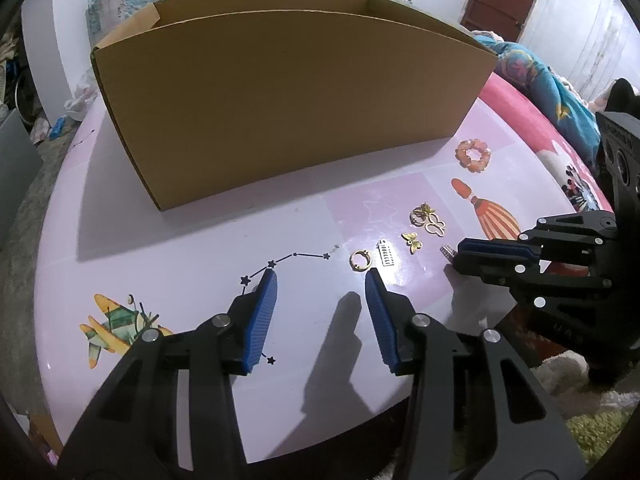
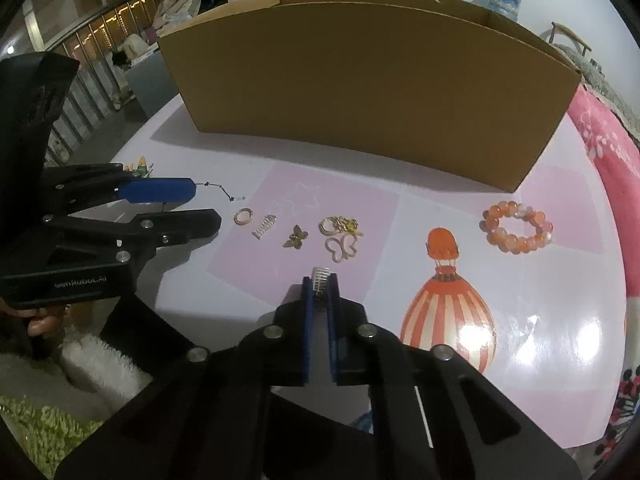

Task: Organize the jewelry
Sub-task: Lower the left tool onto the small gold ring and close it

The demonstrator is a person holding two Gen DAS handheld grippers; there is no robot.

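Two units | right hand-held gripper [image 2: 320, 280] clamps silver charm [image 2: 319, 276] | left hand-held gripper [image 1: 320, 280] parted, empty

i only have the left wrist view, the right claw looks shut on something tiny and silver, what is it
Observer: The right claw is shut on a small silver comb-like charm; its toothed end sticks out past the tips.
Operator: is it still lying on the table
Observer: Cannot tell; the tips are down close to the table, in front of the open butterfly outline.
Operator: how does my left claw sit from there
Observer: The left claw is open, nothing between its pads, tips just left of the gold ring.
Operator: is the bead bracelet clear
Observer: Yes, the orange bead bracelet lies alone, far right, near the cardboard box.
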